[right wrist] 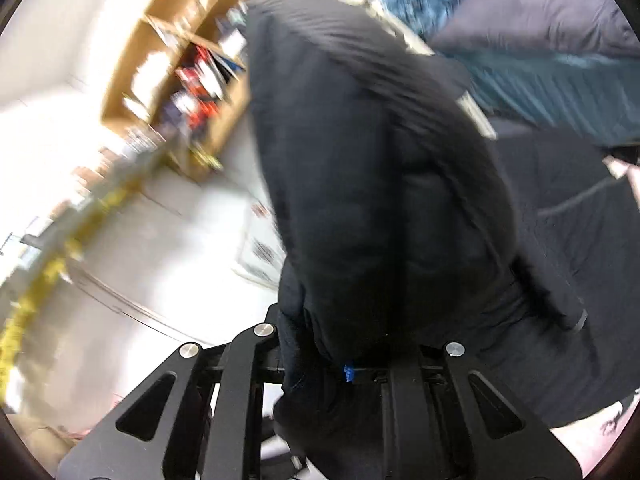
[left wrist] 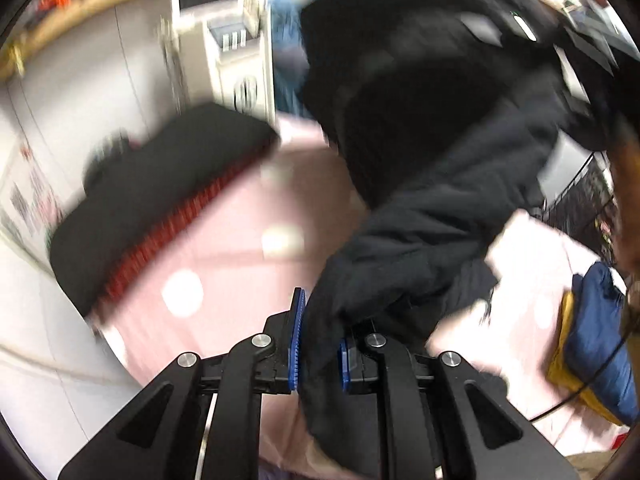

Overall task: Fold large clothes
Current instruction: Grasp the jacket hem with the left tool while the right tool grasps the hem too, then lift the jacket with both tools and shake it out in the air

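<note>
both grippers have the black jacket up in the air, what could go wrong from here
1. The left gripper pinches only a thin edge of the black jacket, so the fabric may slip out.
2. The jacket hangs bunched from the right gripper, so it could land creased on the pink sheet.
3. It might brush the folded black pile or the navy and yellow garment.

A bedroom at home: pink-sheeted bed, grey pillow, cluttered wooden bookshelf.
</note>
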Motion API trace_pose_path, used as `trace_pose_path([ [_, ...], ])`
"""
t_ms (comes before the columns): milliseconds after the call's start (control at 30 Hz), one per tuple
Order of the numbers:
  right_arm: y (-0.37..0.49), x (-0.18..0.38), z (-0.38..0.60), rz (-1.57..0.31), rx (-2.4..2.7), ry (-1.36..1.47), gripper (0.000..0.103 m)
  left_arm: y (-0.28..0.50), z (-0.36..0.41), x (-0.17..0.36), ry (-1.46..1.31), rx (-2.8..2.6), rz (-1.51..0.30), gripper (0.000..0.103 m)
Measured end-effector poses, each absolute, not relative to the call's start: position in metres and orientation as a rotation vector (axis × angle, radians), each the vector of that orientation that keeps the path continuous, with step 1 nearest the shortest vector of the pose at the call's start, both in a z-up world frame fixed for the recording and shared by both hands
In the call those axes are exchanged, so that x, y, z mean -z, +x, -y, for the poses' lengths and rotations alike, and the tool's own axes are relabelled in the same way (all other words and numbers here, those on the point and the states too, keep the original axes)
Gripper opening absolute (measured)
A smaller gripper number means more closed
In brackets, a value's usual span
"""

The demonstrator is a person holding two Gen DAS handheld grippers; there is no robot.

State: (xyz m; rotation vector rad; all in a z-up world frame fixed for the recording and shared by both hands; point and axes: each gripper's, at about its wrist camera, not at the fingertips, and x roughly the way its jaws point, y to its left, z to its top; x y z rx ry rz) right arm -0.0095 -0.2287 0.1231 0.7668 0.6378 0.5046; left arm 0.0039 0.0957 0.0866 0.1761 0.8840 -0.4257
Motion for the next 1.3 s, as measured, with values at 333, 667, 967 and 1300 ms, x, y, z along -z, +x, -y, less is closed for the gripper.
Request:
trace_pose_path([
  [333, -0.185, -0.25, 0.225, -0.288, -0.604, 0.541, 0.016, -0.1, -0.074, -0.263, 0.183, 0.529, -0.399, 0.014],
  [667, -0.154, -0.253, 0.198, -0.116, -0.795, 0.431, 0.016, -0.139, -0.075, -0.344, 0.085, 0.525, -0.168, 0.013],
  [967, 0.028, -0.169, 0.218, -0.543, -0.519, 0.666, 0.043, 0.025, -0.086, -0.245, 0.024, 0.21, -0.603, 0.016],
  [1300, 0.073, 0.09, 0.194, -1.044, -0.221, 0.655, 0.077, 0.108, -0.158, -0.012, 0.023, -0.105, -1.179, 0.064],
])
